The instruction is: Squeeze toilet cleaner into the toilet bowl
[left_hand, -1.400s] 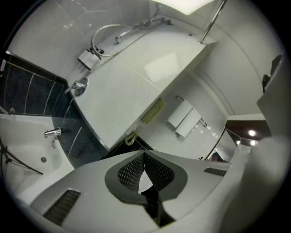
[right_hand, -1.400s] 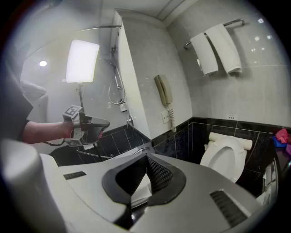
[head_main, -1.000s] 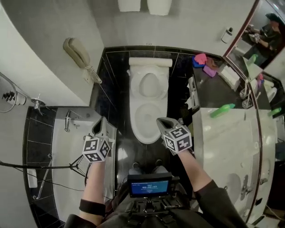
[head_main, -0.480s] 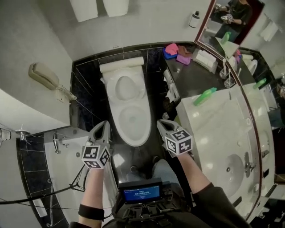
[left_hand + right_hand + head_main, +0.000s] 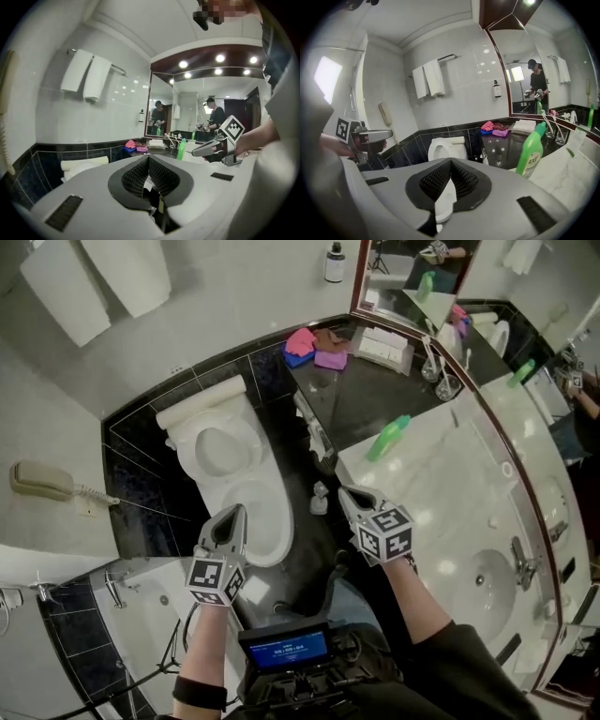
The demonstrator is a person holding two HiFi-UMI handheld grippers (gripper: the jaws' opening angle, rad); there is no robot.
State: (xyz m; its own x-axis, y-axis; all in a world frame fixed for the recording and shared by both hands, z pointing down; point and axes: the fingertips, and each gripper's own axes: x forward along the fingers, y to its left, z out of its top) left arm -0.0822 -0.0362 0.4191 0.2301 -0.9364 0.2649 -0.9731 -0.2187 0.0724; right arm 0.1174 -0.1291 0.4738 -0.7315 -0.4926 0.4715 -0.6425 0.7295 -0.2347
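Observation:
The green toilet cleaner bottle [image 5: 388,438] stands upright on the white counter [image 5: 441,493], beyond my right gripper [image 5: 352,495]; it also shows in the right gripper view [image 5: 530,151] and, small, in the left gripper view [image 5: 181,150]. The white toilet [image 5: 230,479] has its lid up and sits ahead of my left gripper [image 5: 232,517]. Both grippers hang in the air, shut and empty, apart from bottle and toilet. The right gripper view shows the toilet [image 5: 445,147] past its closed jaws.
Pink and purple cloths [image 5: 314,343] lie on the dark counter beside the mirror [image 5: 422,277]. A sink basin [image 5: 487,582] is at the right, a wall phone [image 5: 42,482] at the left, towels [image 5: 94,277] above. A small white object [image 5: 320,498] stands on the floor by the toilet.
The head view has swung to the right: the toilet slid left and the counter, bottle and sink came toward the middle. Both grippers stayed shut, in about the same place in the view.

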